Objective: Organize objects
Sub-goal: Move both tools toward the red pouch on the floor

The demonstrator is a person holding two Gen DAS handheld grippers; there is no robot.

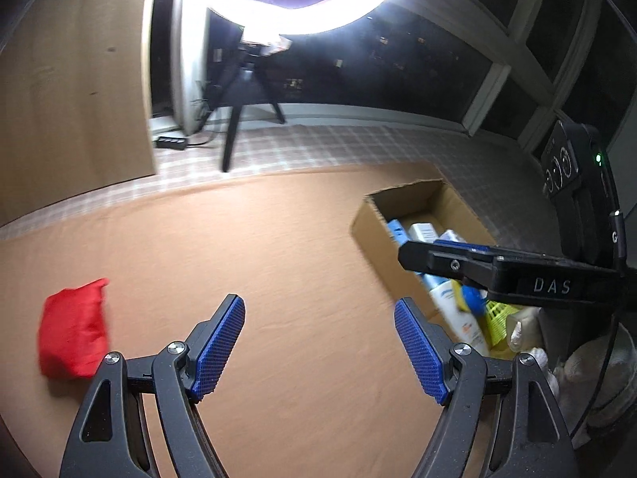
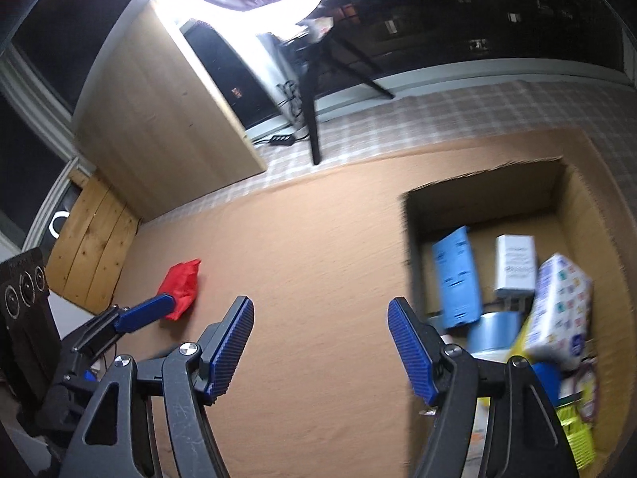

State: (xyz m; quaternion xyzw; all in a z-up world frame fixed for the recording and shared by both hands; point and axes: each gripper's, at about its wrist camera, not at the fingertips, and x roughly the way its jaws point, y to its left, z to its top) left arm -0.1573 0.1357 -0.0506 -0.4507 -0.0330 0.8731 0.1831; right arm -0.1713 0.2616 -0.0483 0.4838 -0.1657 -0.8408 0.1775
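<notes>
A red cloth pouch (image 1: 73,328) lies on the brown table cover, left of my left gripper (image 1: 318,342), which is open and empty above the cover. It also shows in the right wrist view (image 2: 181,288), just beyond the left gripper's blue fingertip (image 2: 145,314). My right gripper (image 2: 320,344) is open and empty, at the left wall of a cardboard box (image 2: 573,215). The box (image 1: 372,235) holds several packages: a blue carton (image 2: 456,279), a white box (image 2: 515,265), a patterned pack (image 2: 561,306). The right gripper's finger (image 1: 446,261) hangs over the box in the left wrist view.
A ring light on a black tripod (image 1: 235,131) stands at the far side on a checked cloth (image 1: 358,143). A wooden panel (image 1: 67,91) stands at the far left. A power strip (image 1: 171,142) lies by the tripod. Dark windows run behind.
</notes>
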